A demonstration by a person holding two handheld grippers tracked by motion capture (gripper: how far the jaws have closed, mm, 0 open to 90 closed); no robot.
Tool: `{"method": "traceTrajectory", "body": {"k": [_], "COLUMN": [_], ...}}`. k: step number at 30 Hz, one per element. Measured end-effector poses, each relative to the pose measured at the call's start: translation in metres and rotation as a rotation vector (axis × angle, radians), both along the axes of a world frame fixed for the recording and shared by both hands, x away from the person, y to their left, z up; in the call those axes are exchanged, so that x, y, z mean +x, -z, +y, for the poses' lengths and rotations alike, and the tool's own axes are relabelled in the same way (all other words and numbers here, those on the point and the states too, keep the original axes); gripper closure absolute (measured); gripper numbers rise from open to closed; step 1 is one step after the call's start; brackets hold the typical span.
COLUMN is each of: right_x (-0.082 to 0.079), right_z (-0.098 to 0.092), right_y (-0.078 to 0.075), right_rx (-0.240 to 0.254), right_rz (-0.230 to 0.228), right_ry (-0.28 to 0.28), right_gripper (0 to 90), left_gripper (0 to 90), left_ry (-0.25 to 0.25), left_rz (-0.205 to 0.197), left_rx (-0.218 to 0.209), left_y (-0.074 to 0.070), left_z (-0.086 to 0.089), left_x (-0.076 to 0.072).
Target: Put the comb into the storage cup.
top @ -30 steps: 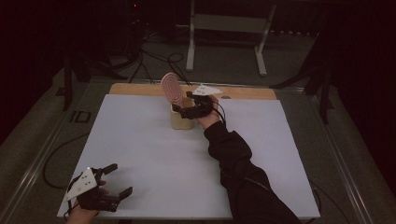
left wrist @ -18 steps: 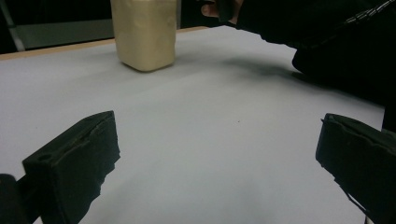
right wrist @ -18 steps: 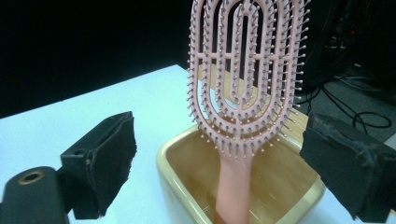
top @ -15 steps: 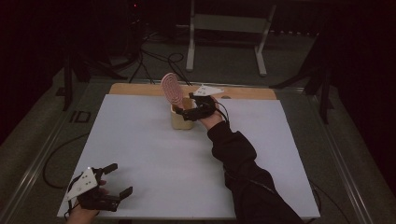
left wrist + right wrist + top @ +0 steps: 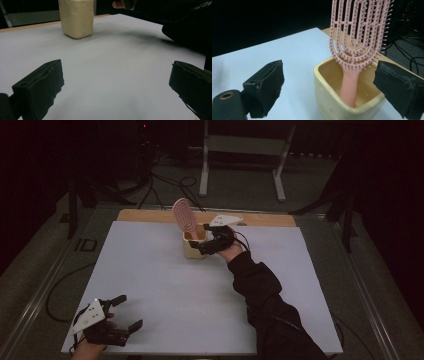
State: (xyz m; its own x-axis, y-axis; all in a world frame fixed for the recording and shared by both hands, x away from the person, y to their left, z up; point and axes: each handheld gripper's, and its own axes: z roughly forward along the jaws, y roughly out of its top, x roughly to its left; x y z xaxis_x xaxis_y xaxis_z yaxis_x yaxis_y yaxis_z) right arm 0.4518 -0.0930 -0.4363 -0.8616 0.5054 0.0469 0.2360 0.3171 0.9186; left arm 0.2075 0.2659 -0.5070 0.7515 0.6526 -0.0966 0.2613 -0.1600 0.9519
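A pink hairbrush stands handle-down in a cream square cup near the table's far edge. My right gripper is open right beside the cup, its jaws spread wide to either side of it and touching nothing. My left gripper rests open at the near left corner of the white table, with bare tabletop between its jaws.
A wooden strip runs along the table's far edge. Beyond it are cables and a metal stand on the dark floor. A dark sleeve reaches across the table's right half.
The right gripper has drawn back slightly from the brush, and its jaws now stand wide apart. The brush stays upright in the cup. The left gripper has not moved.
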Motion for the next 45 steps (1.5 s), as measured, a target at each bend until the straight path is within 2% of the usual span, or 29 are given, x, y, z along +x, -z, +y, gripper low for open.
{"method": "traceTrajectory", "body": {"k": [5,8,15,22,30,39,45], "right_x": [-0.007,-0.011,-0.018,-0.028,-0.04,-0.058,-0.07], "right_z": [-0.012,-0.022,-0.043,-0.061,-0.077,-0.105,-0.121], "right_y": [-0.002,-0.002,0.002,0.006,0.008,0.011,0.012], "right_rx": [-0.016,-0.012,-0.026,-0.053,-0.055,-0.041,-0.053], "right_rz": [-0.008,-0.001,0.014,0.027,0.032,0.044,0.032], "right_ry": [-0.003,0.009,0.034,0.046,0.054,0.065,0.069], "right_gripper": [9.1,9.1,9.2,9.2,9.2,9.2,9.2], "left_gripper": [0.0,0.0,0.0,0.0,0.0,0.0,0.0], "left_ry": [0.0,0.0,-0.001,-0.001,-0.003,-0.004,-0.004], "left_rz": [0.001,0.0,0.002,0.005,0.005,0.005,0.006], "left_rx": [-0.005,0.008,0.008,0.012,0.01,0.012,0.011], "left_y": [0.0,0.0,0.001,0.001,0.001,0.001,0.001], "left_z": [0.0,0.0,-0.001,-0.002,-0.002,-0.002,-0.001], "left_x": [0.0,0.0,0.0,0.0,0.0,0.0,0.001]}}
